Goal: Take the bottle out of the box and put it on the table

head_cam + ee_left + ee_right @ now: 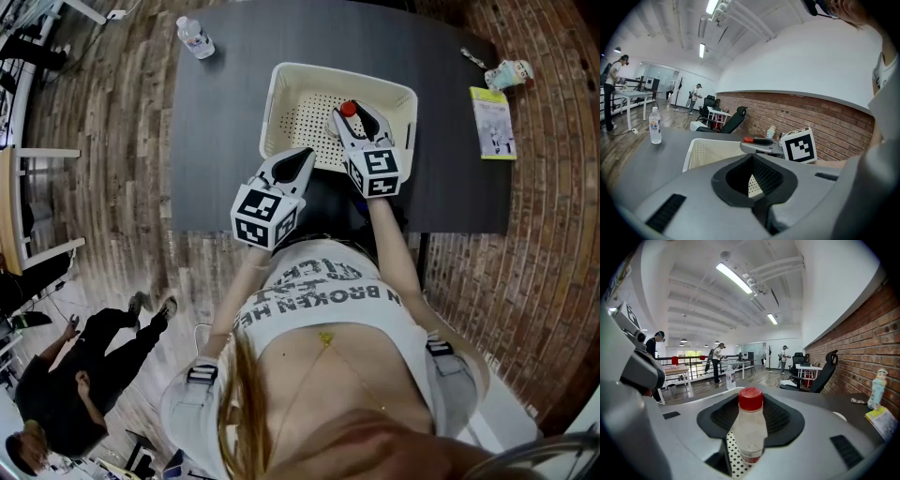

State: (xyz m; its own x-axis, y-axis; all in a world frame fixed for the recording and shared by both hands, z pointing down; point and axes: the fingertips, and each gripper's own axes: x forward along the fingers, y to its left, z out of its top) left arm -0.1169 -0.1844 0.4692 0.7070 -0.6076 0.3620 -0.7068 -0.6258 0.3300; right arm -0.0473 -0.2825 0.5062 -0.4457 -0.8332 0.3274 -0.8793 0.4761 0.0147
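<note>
Here, the right hand-held gripper (362,124) pinches a clear plastic bottle (750,427) inside the box (307,120).

Its ribbed black pads close on the bottle's rounded body low down, with the smooth red screw cap (750,399) standing upright above them. Whether the bottle's base rests on the box floor cannot be told. The left hand-held gripper (298,161), at the box's lower left rim, has its pads slightly parted with nothing between them; a pale sliver of perforated plastic shows through the gap. The box is a cream, round-cornered plastic basket with a dotted floor, sitting at centre frame on a matte dark grey surface (225,122). A second bottle (195,37) with a white cap stands at the surface's upper left corner, and a yellow-green booklet (492,122) lies near its right edge.
</note>
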